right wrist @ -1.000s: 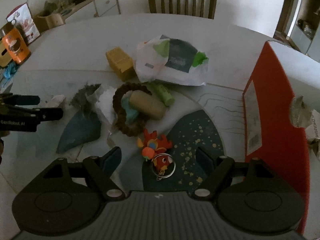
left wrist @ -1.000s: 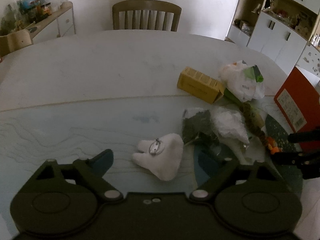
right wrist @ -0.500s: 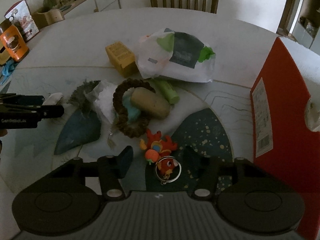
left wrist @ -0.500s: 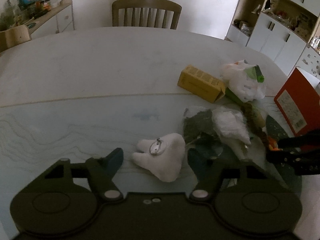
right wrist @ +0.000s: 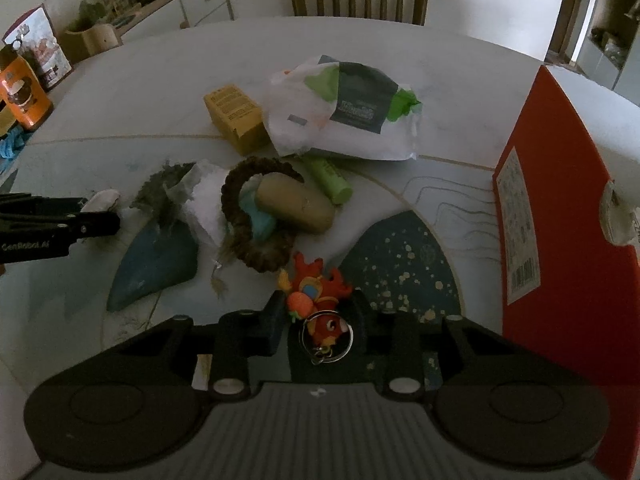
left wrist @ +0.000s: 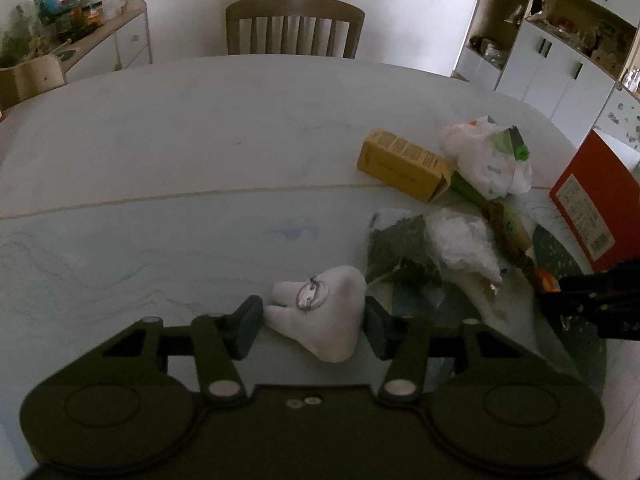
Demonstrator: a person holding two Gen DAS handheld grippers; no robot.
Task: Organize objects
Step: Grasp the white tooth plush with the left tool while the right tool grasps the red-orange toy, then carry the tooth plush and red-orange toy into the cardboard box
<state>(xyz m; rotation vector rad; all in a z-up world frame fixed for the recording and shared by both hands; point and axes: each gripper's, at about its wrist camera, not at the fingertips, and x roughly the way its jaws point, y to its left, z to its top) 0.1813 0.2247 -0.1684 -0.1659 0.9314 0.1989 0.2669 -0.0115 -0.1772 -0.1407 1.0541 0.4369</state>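
A white tooth-shaped plush keychain [left wrist: 320, 320] lies on the table between the fingers of my left gripper [left wrist: 314, 322], whose jaws press its two sides. A red and orange plush keychain with a metal ring [right wrist: 320, 308] lies between the fingers of my right gripper [right wrist: 318, 316], whose jaws press on it. Both toys rest on the table. The left gripper also shows at the left edge of the right wrist view [right wrist: 100, 220], with the white plush [right wrist: 100, 200] at its tip.
A yellow box [right wrist: 236, 118], a white and green bag [right wrist: 344, 108], a brown woven ring with a tan roll and a green tube [right wrist: 256, 216], crumpled wrappers [left wrist: 460, 240] and a tall red box [right wrist: 560, 240] crowd the table's right side. A chair [left wrist: 294, 26] stands behind.
Both grippers have closed from wide open onto the toys between their fingers. Both have moved slightly forward and down.
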